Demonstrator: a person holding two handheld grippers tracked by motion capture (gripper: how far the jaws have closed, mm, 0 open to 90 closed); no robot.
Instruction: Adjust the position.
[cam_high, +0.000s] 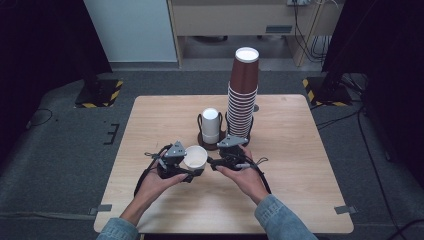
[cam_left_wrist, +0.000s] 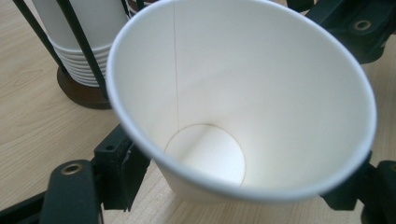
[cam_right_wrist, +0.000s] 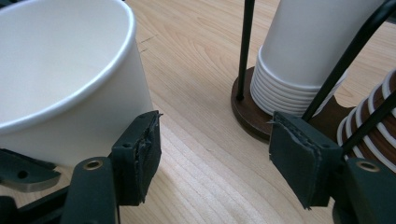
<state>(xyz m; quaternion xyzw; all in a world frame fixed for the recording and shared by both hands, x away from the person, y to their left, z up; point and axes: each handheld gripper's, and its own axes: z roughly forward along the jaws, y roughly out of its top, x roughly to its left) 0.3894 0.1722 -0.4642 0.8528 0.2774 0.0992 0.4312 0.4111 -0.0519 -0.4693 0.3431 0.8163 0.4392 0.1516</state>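
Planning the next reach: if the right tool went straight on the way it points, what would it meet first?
Probably the dark round base of the cup holder with the white cup stack. The open right tool has bare table ahead until then; the held white cup sits off to its side. Depth is uncertain.

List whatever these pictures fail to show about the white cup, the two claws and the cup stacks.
- Left gripper view: the white paper cup covers the left claw; where its pads meet the cup wall is hidden.
- High view: the right claw is too small to judge its opening.
- Right gripper view: the white cup stack and brown cup stack are cut off by the frame edges.
- High view: the holder base sits partly behind the claws.
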